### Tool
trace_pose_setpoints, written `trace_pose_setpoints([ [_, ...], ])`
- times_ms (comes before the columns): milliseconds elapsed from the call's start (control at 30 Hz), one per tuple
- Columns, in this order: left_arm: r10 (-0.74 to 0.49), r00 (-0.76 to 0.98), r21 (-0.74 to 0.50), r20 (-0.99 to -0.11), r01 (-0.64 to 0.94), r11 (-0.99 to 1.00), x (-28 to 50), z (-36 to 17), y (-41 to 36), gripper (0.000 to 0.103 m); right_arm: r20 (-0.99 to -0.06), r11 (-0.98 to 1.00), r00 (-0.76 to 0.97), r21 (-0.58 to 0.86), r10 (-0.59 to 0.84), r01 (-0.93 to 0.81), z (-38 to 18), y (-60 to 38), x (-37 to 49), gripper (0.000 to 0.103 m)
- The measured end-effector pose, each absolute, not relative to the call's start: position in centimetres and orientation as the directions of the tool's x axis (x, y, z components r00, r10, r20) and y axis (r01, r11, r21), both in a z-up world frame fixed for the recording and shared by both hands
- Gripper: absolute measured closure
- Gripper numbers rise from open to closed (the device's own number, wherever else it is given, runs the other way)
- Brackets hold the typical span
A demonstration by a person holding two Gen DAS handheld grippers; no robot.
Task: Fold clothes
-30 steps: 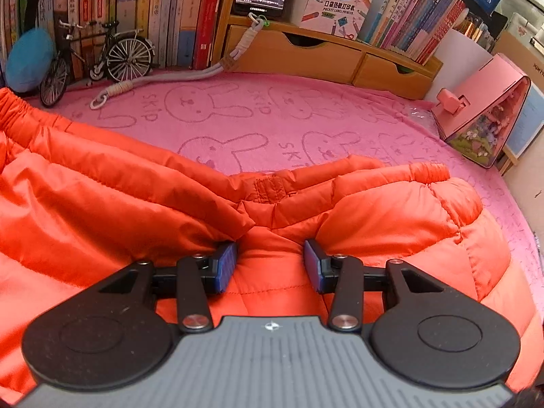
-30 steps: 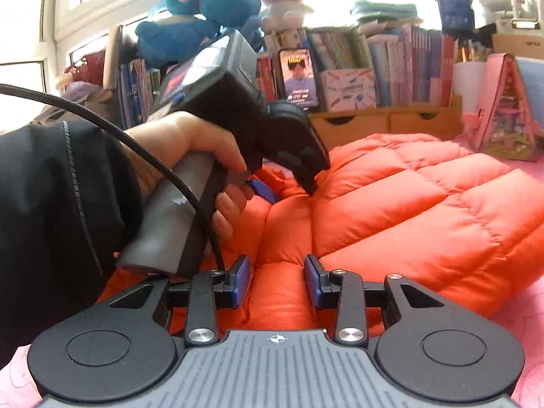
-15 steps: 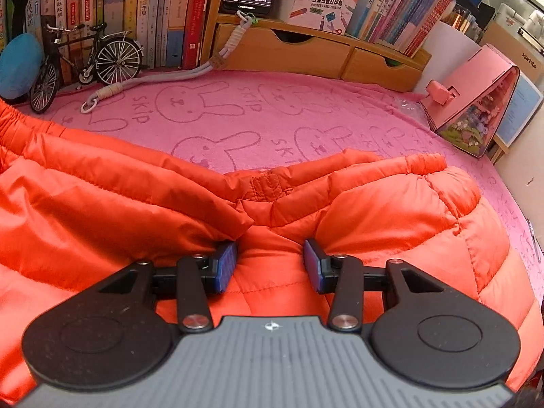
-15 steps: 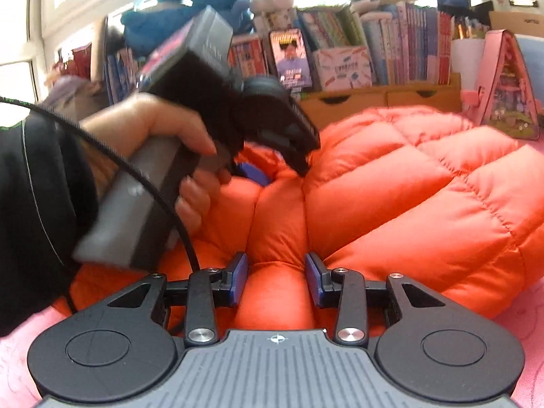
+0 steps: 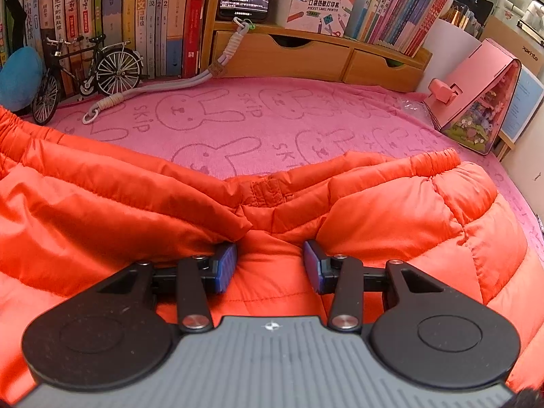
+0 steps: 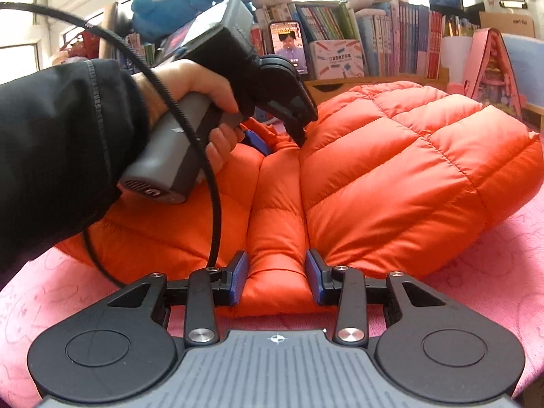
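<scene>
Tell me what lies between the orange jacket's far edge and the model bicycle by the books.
In the left wrist view, only bare pink bunny-print cloth lies between the orange jacket and the model bicycle; a white cord trails to the bicycle's right.

Daylight floods in from the window (image 6: 40, 17) at the upper left of the right wrist view, blowing it out to white glare. Both fisheye views bend strongly at the edges. The sleeve (image 6: 57, 142) looks dark and slightly soft.

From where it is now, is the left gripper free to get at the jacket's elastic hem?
Probably yes. The left gripper is shut on a ridge of the orange jacket; the elastic hem lies just beyond with nothing between, though it must let go first.
</scene>
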State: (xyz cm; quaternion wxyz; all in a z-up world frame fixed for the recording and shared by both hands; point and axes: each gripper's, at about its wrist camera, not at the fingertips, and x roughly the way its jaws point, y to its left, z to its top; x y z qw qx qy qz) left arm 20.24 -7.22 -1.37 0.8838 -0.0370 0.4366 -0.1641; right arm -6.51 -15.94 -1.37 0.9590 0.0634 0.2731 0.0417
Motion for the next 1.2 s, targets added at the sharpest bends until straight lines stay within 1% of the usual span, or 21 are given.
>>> trace_pose_setpoints([
  [233,-0.309,0.591,-0.192,-0.745,0.253,0.948,20.7,-1.6,-7.5,0.06,-0.512,0.993,0.853,0.101,0.099,-0.055,-1.4,-15.5,-8.1,0.064],
  [433,-0.294,0.607,-0.178,-0.738,0.245,0.953,20.7,-1.6,-7.8,0.06,-0.501,0.994,0.859,0.093,0.103,-0.064,-1.5,-15.9,-8.9,0.064],
  [533,-0.281,0.628,-0.149,-0.725,0.256,0.955,20.0,-1.3,-8.0,0.06,-0.474,0.992,0.872,0.091,0.121,-0.088,-1.8,-16.1,-9.8,0.063],
  [633,-0.283,0.642,-0.148,-0.713,0.257,0.955,18.8,-0.3,-7.7,0.06,-0.426,0.976,0.885,0.182,0.187,-0.119,-1.8,-18.0,-11.0,0.054],
  [667,-0.285,0.647,-0.148,-0.707,0.259,0.954,18.2,0.1,-7.6,0.06,-0.407,0.969,0.891,0.215,0.203,-0.122,-1.7,-18.8,-11.4,0.047],
  [700,-0.289,0.657,-0.147,-0.696,0.263,0.954,17.5,0.5,-7.6,0.059,-0.383,0.968,0.904,0.222,0.193,-0.113,-1.5,-19.5,-11.8,0.042],
  [767,-0.293,0.689,-0.142,-0.662,0.269,0.953,15.5,1.5,-7.4,0.054,-0.318,0.968,0.934,0.233,0.162,-0.089,-1.0,-21.0,-12.5,0.037],
  [800,-0.29,0.708,-0.139,-0.644,0.265,0.954,14.3,1.7,-7.2,0.052,-0.287,0.967,0.946,0.24,0.15,-0.081,-0.7,-21.7,-12.7,0.032],
  [867,-0.283,0.74,-0.135,-0.61,0.255,0.957,11.7,2.0,-7.0,0.052,-0.238,0.957,0.962,0.284,0.132,-0.061,-0.5,-23.4,-12.9,0.028],
  [967,-0.278,0.771,-0.127,-0.573,0.252,0.959,7.7,1.8,-6.9,0.052,-0.226,0.929,0.972,0.37,0.066,0.022,-0.6,-26.6,-12.7,0.028],
  [1033,-0.274,0.787,-0.108,-0.553,0.258,0.96,5.3,1.6,-7.0,0.052,-0.249,0.915,0.968,0.395,0.02,0.083,-0.7,-28.3,-12.2,0.028],
  [1133,-0.267,0.804,-0.056,-0.531,0.281,0.958,2.9,1.1,-7.9,0.052,-0.286,0.874,0.958,0.464,-0.002,0.141,-1.1,-30.9,-11.4,0.028],
  [1200,-0.261,0.811,-0.016,-0.524,0.297,0.955,2.0,0.7,-8.8,0.052,-0.304,0.833,0.953,0.529,0.01,0.16,-1.5,-32.4,-10.9,0.026],
])
